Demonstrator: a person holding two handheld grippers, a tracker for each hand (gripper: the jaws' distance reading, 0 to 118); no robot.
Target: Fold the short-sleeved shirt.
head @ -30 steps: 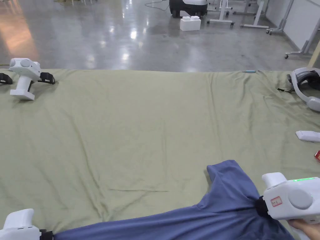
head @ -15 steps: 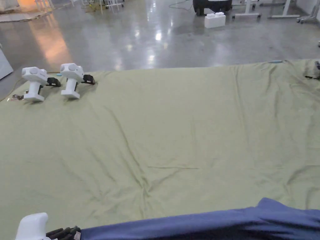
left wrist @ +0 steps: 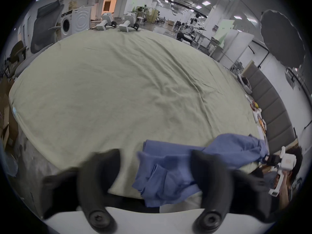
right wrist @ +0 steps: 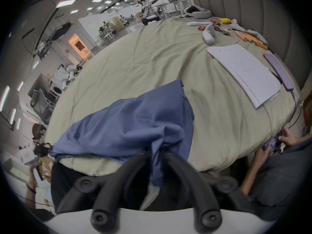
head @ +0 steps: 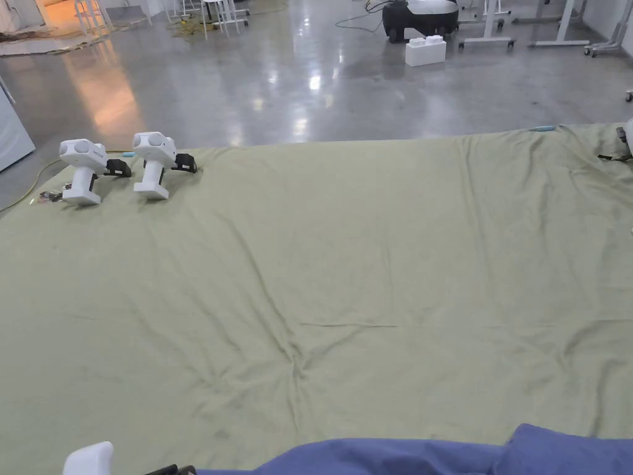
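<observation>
- Head view takes in the green sheet [head: 321, 260], which spreads over the whole work surface, wrinkled but bare through the middle; that open ground looks like the place where the garment is meant to be laid flat.
- At 6 to 5 o'clock along the near edge lies the blue shirt [head: 433, 454], partly draped off the front, so folding has not begun and the cloth first needs spreading.
- In the right gripper view the shirt [right wrist: 135, 124] runs as a bunched band from 9 o'clock to the centre, stretched between the two tools, probably to pull it taut before laying it out.
- The right gripper [right wrist: 157, 166] is clenched on a gathered bit of the shirt, fabric pinched between both jaws at 6 o'clock.
- The left gripper [left wrist: 156, 168] has its jaws spread wide in its own view, with shirt cloth [left wrist: 168, 171] hanging between them but pressed by neither, so that end appears released.
- Two spare grippers [head: 117, 164] stand parked at 10 o'clock on the far corner, clear of the working area.
- A notebook [right wrist: 244, 73] lies at 2 o'clock in the right gripper view, well apart from the shirt.
</observation>
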